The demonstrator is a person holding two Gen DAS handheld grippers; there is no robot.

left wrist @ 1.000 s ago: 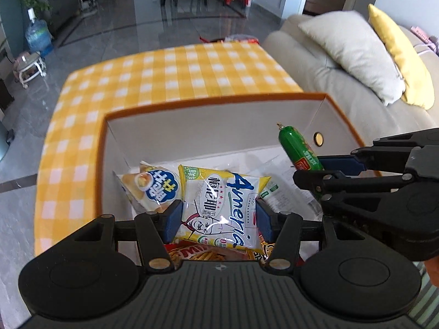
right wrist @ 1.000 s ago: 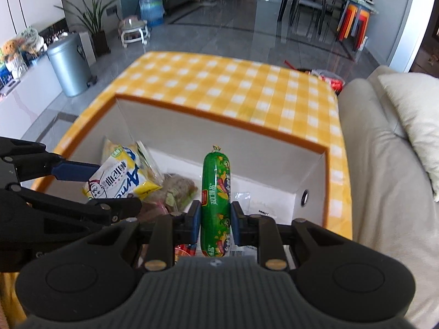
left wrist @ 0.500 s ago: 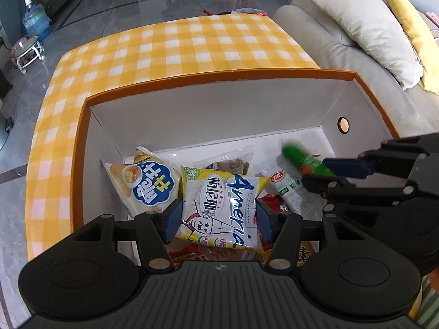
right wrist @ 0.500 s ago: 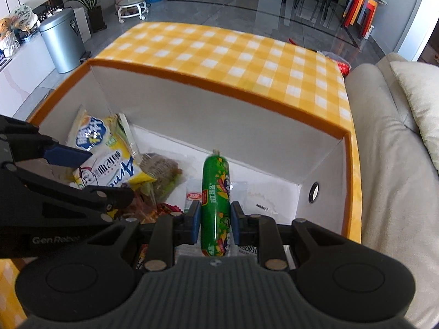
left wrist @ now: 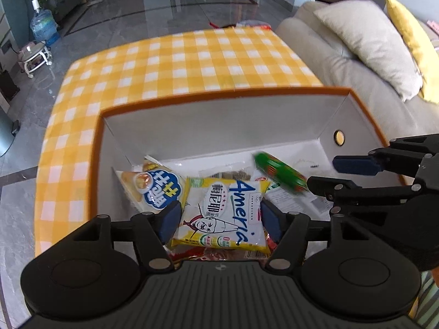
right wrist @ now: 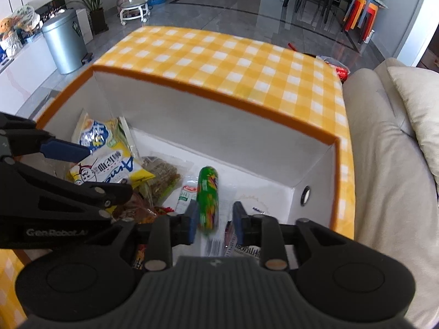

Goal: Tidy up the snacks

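A white box with an orange rim (left wrist: 219,101) (right wrist: 219,90) stands on the yellow checked cloth and holds several snack packs. My left gripper (left wrist: 221,219) hangs over the box's near left part. Its jaws are opening, and the yellow snack bag (left wrist: 223,213) (right wrist: 109,167) lies loose between the pads. My right gripper (right wrist: 215,220) is over the right part, jaws opening. The green sausage (right wrist: 207,197) (left wrist: 279,174), blurred, is slipping free between the pads, close to the left one. Each gripper shows in the other's view: the right gripper (left wrist: 337,175), the left gripper (right wrist: 93,170).
A blue-and-white chip bag (left wrist: 156,186) leans in the box's left corner, with a brown snack pack (right wrist: 162,178) and white packs beside it. A beige sofa (right wrist: 384,164) with pillows (left wrist: 365,44) borders the table. A metal bin (right wrist: 64,44) stands on the floor.
Both pairs of jaws have widened. The sausage, clamped upright before, now hangs loose and blurred between the right pads. The yellow bag is no longer pinched by the left pads.
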